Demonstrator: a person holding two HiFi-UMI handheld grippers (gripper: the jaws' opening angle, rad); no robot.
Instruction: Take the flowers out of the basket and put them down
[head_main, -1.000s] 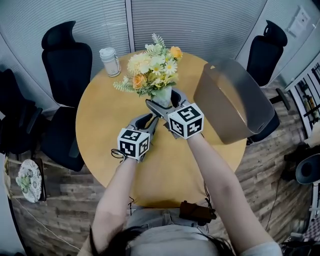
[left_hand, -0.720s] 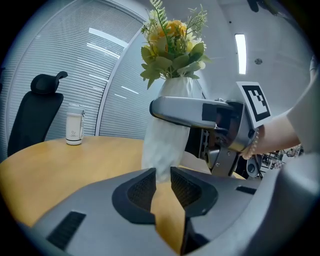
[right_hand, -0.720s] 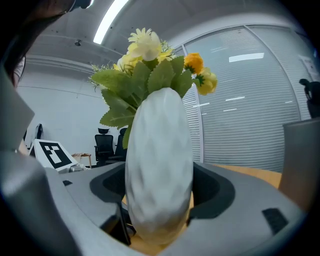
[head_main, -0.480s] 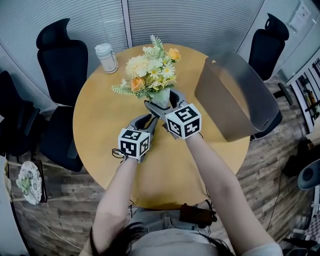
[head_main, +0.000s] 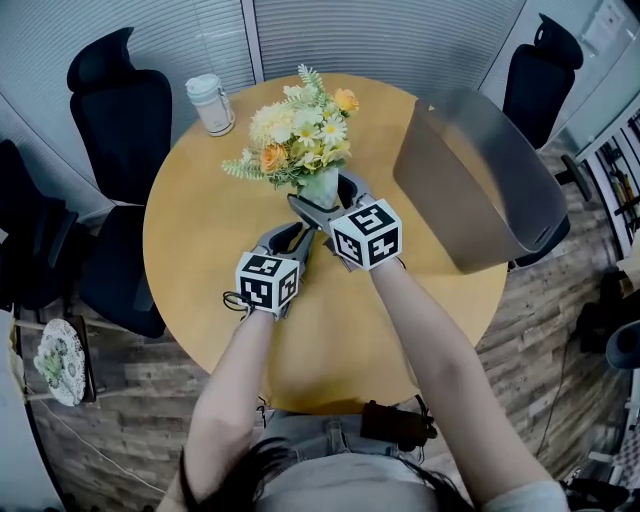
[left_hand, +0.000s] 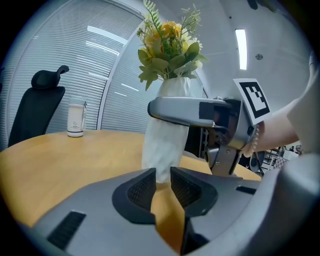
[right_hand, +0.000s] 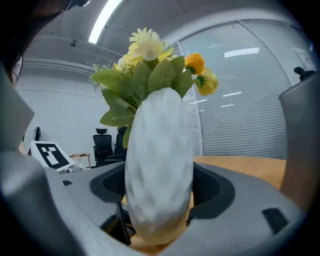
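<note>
Over the round wooden table (head_main: 200, 250), our right gripper (right_hand: 159, 200) clamps the white-wrapped yellow bouquet (head_main: 300, 140). Our left gripper (left_hand: 162, 181) pinches its base.

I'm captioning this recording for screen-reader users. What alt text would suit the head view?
Seen from above, a person's left gripper and right gripper both clamp their jaws on a white vase of yellow and orange flowers at a round wooden table. A grey basket stands on the table's right side, and a white lidded cup at its far left.
</note>
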